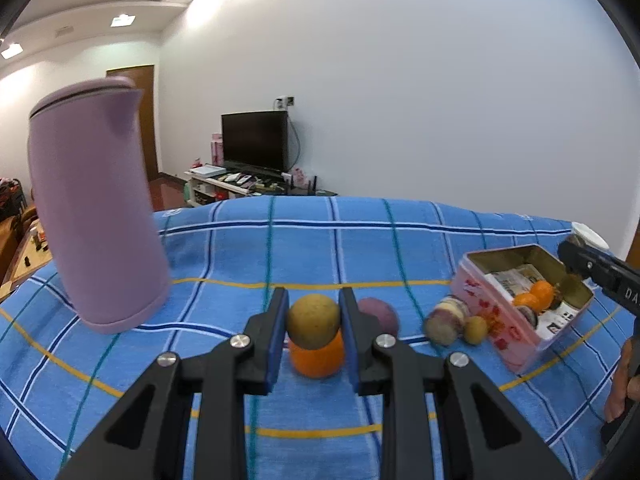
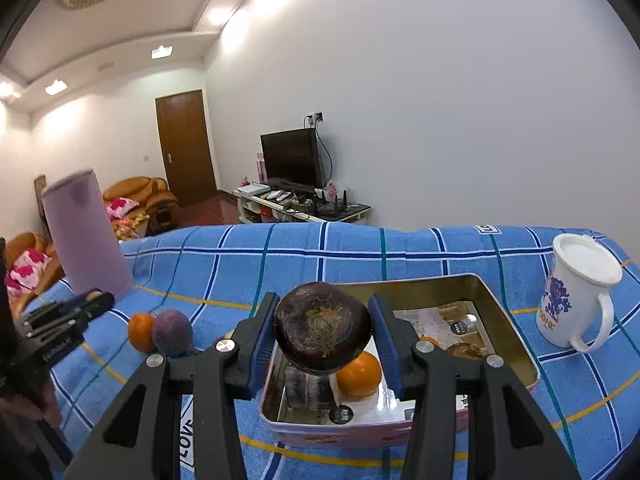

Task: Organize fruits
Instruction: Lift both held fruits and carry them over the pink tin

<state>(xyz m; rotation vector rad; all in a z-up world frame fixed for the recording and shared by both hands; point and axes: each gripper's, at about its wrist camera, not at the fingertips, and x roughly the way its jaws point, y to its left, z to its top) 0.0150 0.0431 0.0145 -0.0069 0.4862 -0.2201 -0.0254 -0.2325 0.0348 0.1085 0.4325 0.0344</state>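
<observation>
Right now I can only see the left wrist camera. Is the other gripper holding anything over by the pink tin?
Observer: Yes. The right gripper is shut on a dark purple fruit.
Operator: Is it over the tin?
Observer: It hangs above the open pink tin, just over an orange lying inside.
Operator: What's the white thing behind the tin?
Observer: A white mug with a lid, a blue print and a handle. It stands upright beside the tin, not touching it.
</observation>
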